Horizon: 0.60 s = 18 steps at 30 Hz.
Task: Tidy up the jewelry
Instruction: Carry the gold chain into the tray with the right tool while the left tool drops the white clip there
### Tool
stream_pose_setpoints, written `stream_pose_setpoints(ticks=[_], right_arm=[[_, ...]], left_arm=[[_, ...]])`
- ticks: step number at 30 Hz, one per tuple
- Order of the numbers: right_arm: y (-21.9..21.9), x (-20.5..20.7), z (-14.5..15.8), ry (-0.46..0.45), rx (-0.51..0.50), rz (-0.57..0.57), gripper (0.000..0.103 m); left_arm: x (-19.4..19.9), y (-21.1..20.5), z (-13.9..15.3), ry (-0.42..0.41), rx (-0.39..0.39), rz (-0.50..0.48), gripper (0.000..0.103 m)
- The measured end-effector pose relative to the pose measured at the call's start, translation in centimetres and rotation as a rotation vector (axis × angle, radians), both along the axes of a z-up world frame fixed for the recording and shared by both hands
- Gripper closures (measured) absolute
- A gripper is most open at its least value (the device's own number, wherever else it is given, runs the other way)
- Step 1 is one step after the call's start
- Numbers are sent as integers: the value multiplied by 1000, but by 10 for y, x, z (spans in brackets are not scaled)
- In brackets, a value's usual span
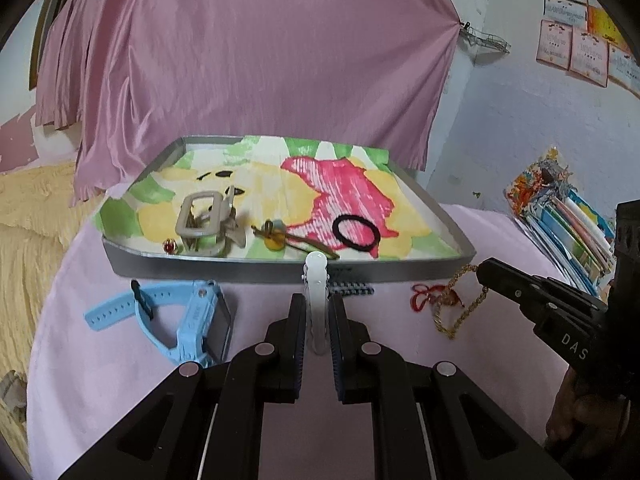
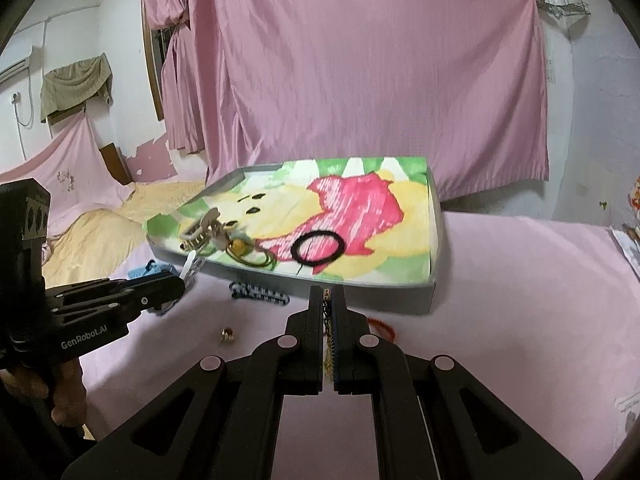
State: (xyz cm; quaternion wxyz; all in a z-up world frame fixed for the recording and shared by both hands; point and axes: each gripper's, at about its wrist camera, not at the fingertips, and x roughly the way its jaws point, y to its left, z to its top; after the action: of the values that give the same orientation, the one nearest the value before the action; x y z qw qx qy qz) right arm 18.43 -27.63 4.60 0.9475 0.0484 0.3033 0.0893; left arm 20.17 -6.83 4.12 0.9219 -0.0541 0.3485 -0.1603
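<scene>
Two grippers worked over the pink cloth (image 1: 120,360) in front of the grey tray (image 1: 280,270). Nearly closed, the left gripper (image 1: 317,304) pinched a white hair clip (image 1: 316,272) upright between its pads, just short of the tray's near wall. Fully closed, the right gripper (image 2: 327,296) held a gold chain (image 1: 460,312), which hung down toward the cloth beside a red cord (image 1: 420,300). Inside the tray lay a beige claw clip (image 1: 204,220), a black hair tie (image 1: 356,231) and what looked like a small yellow-beaded piece (image 1: 276,238), blurred. Left on the cloth were a blue watch (image 1: 192,320) and a dark beaded strand (image 2: 260,293).
</scene>
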Motion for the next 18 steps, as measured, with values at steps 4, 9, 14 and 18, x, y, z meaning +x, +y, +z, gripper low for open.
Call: stream_pose_setpoints(ticks=[4,9,14,18], right_arm=[[0,4,15,-52,-8,6,100],[1,12,39,-130,-23,10,100],[1,29,48,-159,-20,14,100],[2,42,45,-158,-12,12,100]], left_arm=[[5,0,9,-21,-8,5,92],[19,1,26,-57,-23,24,92],[35,-3,32,-70,-26,29,92],[50,-6,31,-57,-39,24,92]])
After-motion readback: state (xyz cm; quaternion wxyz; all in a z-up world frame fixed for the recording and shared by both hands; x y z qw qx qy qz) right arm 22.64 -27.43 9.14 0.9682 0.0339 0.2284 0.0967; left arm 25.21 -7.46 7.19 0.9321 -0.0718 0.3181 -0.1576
